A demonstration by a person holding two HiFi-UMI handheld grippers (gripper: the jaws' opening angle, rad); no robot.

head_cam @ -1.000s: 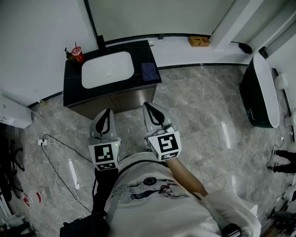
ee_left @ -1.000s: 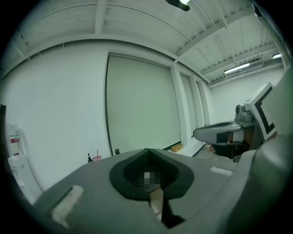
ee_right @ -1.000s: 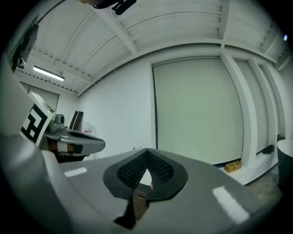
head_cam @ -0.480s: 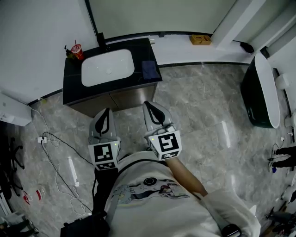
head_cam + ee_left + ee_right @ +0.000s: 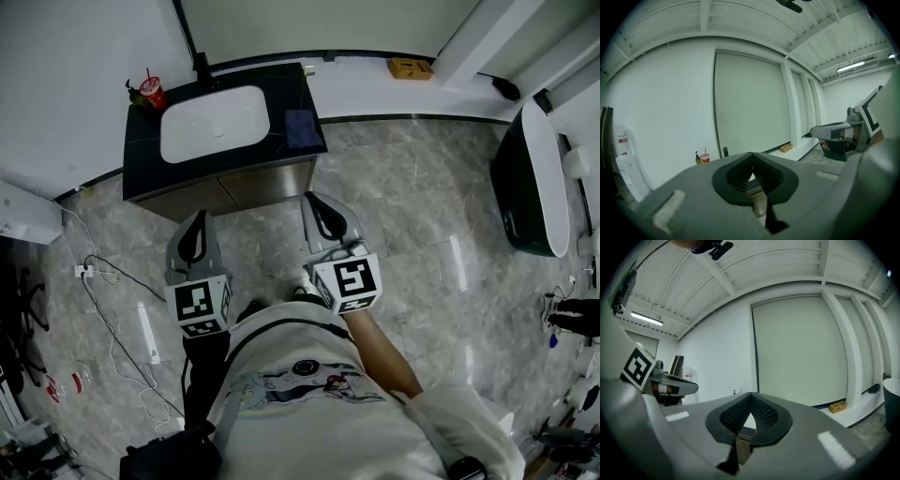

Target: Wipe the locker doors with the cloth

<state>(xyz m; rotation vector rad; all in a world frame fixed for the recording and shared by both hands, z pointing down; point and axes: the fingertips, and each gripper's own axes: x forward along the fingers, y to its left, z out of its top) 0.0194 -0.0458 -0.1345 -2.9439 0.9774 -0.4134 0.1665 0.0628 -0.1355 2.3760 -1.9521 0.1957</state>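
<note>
Grey marble floor (image 5: 403,216), perhaps washroom

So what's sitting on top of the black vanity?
A white basin, a red cup at the back left corner, a black tap behind the basin, and a dark blue item right of it, possibly the cloth. Inside the cabinet is hidden.

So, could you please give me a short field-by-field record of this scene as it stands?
left gripper: shut, empty, over grey marble floor
right gripper: shut, empty
dark blue cloth: lying on black vanity counter, right of white sink
brown cabinet doors: under counter, no gripper touching
red cup: counter's back left corner
</note>
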